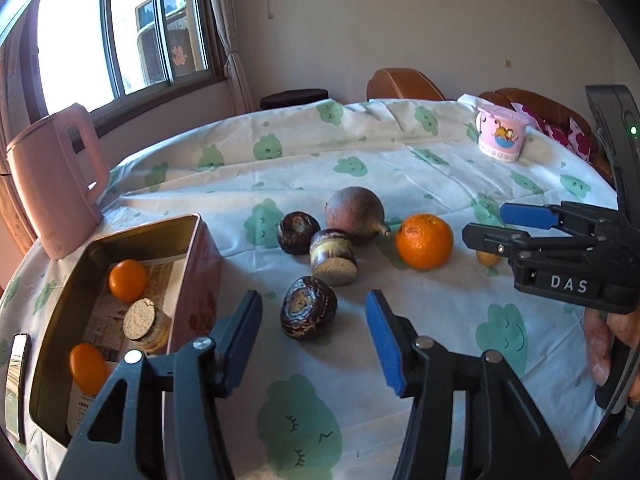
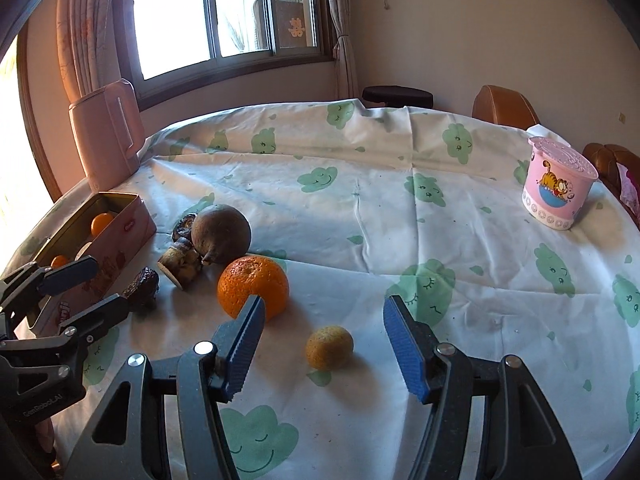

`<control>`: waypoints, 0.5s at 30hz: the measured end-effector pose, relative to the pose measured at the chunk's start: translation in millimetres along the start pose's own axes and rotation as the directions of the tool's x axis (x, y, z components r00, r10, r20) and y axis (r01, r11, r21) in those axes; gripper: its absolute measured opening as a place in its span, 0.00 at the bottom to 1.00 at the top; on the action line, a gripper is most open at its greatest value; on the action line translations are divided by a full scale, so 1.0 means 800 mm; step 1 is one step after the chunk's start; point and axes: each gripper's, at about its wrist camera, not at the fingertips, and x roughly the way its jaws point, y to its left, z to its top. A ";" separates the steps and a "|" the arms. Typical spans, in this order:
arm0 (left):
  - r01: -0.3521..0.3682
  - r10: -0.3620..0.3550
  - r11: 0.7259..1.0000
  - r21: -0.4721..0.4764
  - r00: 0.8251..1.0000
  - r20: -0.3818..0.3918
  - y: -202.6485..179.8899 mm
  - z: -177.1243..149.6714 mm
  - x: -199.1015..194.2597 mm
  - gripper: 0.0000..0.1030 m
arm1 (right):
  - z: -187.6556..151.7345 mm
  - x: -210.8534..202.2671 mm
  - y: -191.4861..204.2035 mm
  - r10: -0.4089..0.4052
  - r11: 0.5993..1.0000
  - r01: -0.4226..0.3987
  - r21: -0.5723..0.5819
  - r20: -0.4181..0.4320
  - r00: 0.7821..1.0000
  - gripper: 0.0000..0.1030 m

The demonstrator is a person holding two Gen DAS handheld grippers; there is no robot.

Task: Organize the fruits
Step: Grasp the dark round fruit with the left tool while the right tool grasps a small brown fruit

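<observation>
Both claws, left [image 1: 314, 334] and right [image 2: 324, 346], gape wide, holding nothing. Metal tin [image 1: 188, 224] holds two smooth oranges; one dimpled orange [image 2: 253, 287] sits on the cloth-covered counter [image 2: 360, 208].

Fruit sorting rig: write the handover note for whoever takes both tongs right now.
Left tongs: open, empty, lined up on the nearest dark water chestnut.
Right tongs: open, empty, around the small yellowish fruit, not yet closed.
Done: two small oranges and a cut stalk piece lie in the pink tin.
Left on the tablecloth: large orange, round brownish fruit, second stalk piece, another water chestnut, plus the two being targeted.
</observation>
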 end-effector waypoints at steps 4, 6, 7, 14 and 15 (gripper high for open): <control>-0.004 0.005 1.000 0.018 0.999 -0.039 -0.002 0.002 0.014 0.49 | 0.001 0.008 -0.005 0.015 1.000 -0.014 0.020 -0.038 0.999 0.52; 0.015 -0.014 1.000 0.011 0.998 -0.068 0.000 0.002 0.021 0.49 | 0.001 0.012 -0.006 0.023 1.000 -0.022 0.023 -0.053 0.998 0.51; 0.019 -0.018 1.000 0.009 0.997 -0.075 0.000 0.003 0.024 0.49 | 0.001 0.013 -0.007 0.024 0.999 -0.023 0.026 -0.059 0.998 0.50; 0.047 -0.050 0.998 -0.029 0.993 -0.109 0.010 0.006 0.037 0.34 | 0.001 0.030 -0.005 0.040 0.999 -0.037 0.025 -0.129 0.991 0.38; 0.056 -0.059 0.998 -0.035 0.992 -0.110 0.011 0.006 0.037 0.34 | 0.001 0.030 -0.004 0.033 0.999 -0.031 0.019 -0.130 0.991 0.35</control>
